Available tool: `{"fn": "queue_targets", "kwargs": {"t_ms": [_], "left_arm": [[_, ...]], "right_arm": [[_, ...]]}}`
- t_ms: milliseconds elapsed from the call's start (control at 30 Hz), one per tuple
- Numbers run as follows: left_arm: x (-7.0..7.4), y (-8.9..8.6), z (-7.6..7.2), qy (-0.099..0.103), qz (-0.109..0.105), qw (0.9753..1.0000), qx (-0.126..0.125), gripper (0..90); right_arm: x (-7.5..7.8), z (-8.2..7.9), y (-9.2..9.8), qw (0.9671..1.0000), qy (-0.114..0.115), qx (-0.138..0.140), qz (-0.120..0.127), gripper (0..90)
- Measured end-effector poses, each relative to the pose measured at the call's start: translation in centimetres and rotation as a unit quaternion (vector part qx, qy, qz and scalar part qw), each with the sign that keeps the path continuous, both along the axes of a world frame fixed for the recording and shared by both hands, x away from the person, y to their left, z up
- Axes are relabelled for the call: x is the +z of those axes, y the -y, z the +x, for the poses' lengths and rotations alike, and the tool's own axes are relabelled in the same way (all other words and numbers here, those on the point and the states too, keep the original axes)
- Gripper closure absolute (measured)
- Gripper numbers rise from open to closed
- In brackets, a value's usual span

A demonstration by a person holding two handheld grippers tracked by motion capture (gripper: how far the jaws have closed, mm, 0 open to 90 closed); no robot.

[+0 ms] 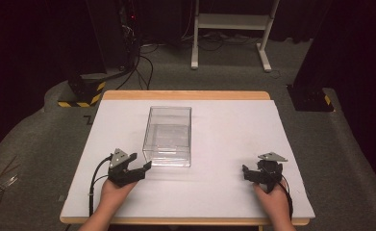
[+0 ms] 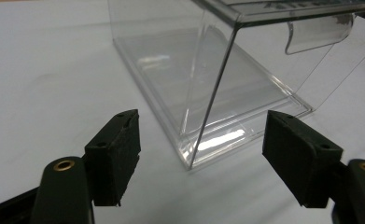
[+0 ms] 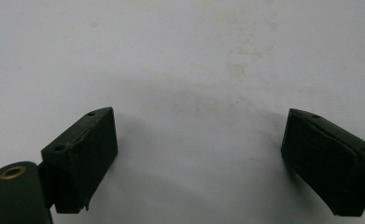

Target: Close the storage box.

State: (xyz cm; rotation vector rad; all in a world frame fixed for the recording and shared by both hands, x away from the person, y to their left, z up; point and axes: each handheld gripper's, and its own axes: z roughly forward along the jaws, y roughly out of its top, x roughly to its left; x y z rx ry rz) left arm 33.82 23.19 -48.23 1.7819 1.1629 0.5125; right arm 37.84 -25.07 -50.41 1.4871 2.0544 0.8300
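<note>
The left gripper (image 1: 142, 169) sits just beside the near left corner of the clear plastic box (image 1: 168, 136). Its jaws are spread wide and hold nothing. In the left gripper view, the box corner (image 2: 189, 161) stands between the two black pads (image 2: 117, 149), close but not touching. The right gripper (image 1: 253, 174) is well apart from the box, off to its right, low over the white table cover (image 1: 233, 130). Its jaws are spread wide too, with bare cover between them.

Here is what could go wrong. The box looks smooth and shiny, so the pads may slip off it. It looks light and empty, so a bump from one pad could push it along the cover before the jaws close. If the jaws pinch a thin wall too hard, it might bend or crack. See-through walls are also hard to see, so the edge is easy to miss.

The pads are black, blocky and a bit rough, with small screw holes. The box is a long shape with flat sides, sharp straight edges and a flat lip around the bottom. A curved clear tab (image 2: 318, 32) hangs near its top, on the far side. The cover is flat and dull, with faint stains (image 3: 236, 70). Behind the box, the wooden table edge (image 1: 185, 95) shows.
</note>
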Motion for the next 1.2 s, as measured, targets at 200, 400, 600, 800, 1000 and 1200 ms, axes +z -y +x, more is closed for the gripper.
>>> {"fn": "queue_targets", "kwargs": {"t_ms": [200, 400, 600, 800, 1000, 1200], "left_arm": [[-0.3, -1.8, -0.6, -0.006, 0.012, 0.9998, 0.011, 28.2], [-1.0, -4.6, -1.2, -0.017, 0.048, 0.9980, 0.037, 27.3], [-2.3, -6.7, -1.5, -0.036, 0.138, 0.9879, 0.059, 26.0], [-2.6, -7.5, -1.0, -0.068, 0.109, 0.9902, 0.054, 23.0], [-2.6, -7.5, -1.0, -0.068, 0.109, 0.9903, 0.055, 23.0], [-2.6, -7.6, -1.0, -0.067, 0.107, 0.9905, 0.054, 23.0]], "right_arm": [[0.0, 0.0, 0.0, 1.0000, 0.000, 0.001, -0.001, 10.7], [0.0, 0.0, 0.0, 1.0000, 0.001, 0.001, 0.000, 10.7], [0.0, 0.0, 0.0, 1.0000, 0.001, 0.000, 0.000, 10.7], [0.0, 0.0, 0.0, 1.0000, 0.001, 0.000, -0.001, 10.8], [0.0, 0.0, 0.0, 1.0000, 0.002, 0.000, -0.002, 10.8], [0.0, 0.0, 0.0, 1.0000, 0.003, 0.000, -0.002, 10.8]]}}
